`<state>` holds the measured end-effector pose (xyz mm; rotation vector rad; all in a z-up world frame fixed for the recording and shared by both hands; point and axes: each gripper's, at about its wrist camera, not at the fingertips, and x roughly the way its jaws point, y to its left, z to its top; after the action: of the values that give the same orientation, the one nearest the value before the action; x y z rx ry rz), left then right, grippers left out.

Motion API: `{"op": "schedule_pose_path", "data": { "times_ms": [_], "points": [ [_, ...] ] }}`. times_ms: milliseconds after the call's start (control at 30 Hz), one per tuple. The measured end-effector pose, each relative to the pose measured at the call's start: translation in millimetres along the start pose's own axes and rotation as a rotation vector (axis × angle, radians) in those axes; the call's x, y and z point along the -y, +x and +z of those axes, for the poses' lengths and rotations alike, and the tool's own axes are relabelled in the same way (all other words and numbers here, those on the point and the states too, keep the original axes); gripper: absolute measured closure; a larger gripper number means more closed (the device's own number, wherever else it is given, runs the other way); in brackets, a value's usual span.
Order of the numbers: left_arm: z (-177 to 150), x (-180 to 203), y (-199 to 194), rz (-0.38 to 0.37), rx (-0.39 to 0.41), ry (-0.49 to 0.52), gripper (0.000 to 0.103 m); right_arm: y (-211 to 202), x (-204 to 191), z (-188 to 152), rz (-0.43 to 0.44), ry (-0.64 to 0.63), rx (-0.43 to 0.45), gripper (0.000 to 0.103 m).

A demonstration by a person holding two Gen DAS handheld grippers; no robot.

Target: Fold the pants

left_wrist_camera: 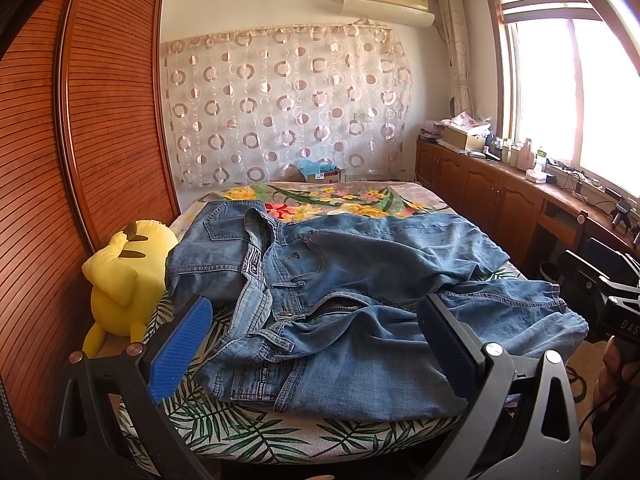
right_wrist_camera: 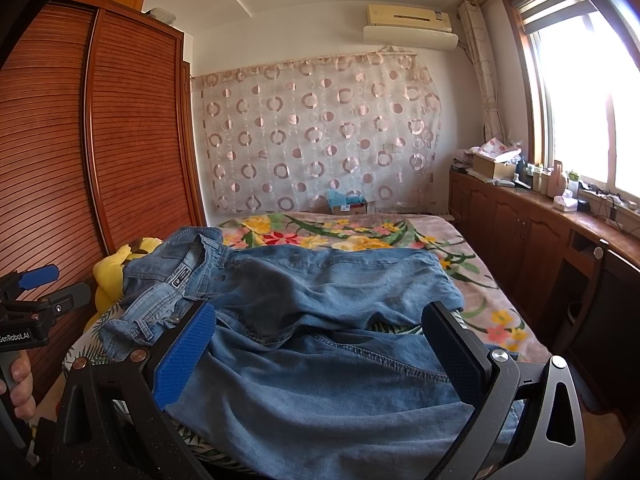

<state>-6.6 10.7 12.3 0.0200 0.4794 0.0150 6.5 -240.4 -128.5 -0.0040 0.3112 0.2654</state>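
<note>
pants [left_wrist_camera: 340,288]: laid across the bed [left_wrist_camera: 248,436], waistband left
plush toy [left_wrist_camera: 120,280]: left of pants, against wardrobe [left_wrist_camera: 100,120]
cabinets [left_wrist_camera: 480,188]: right of bed

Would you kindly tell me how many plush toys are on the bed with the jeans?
1. A yellow plush toy sits at the bed's left edge against the wardrobe, beside the jeans waistband. Others could be hidden beneath the denim.

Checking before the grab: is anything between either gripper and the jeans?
Nothing visible. The left gripper and right gripper are both open right over the jeans. The yellow plush toy sits off to the side.
</note>
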Motion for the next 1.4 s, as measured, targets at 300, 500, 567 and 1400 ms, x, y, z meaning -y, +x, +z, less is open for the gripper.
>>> {"op": "schedule_pose_path", "data": {
  "times_ms": [300, 500, 567, 1400],
  "points": [
    [-0.5, 0.4, 0.0, 0.000, 0.001, 0.001, 0.001, 0.2, -0.7, 0.0, 0.001, -0.001, 0.000, 0.000],
    [1.3, 1.7, -1.4, -0.002, -0.003, 0.003, 0.001, -0.1, -0.5, -0.1, 0.001, -0.001, 0.000, 0.000],
    [2.3, 3.9, 0.0, -0.004, -0.008, 0.003, 0.001, 0.0, -0.5, -0.2, 0.002, 0.000, -0.001, 0.000],
    [-18.9, -27.2, 98.4, -0.061, -0.178, 0.076, 0.001, 57.3, 14.0, -7.7, 0.062, -0.042, -0.117, 0.008]
  ]
}}
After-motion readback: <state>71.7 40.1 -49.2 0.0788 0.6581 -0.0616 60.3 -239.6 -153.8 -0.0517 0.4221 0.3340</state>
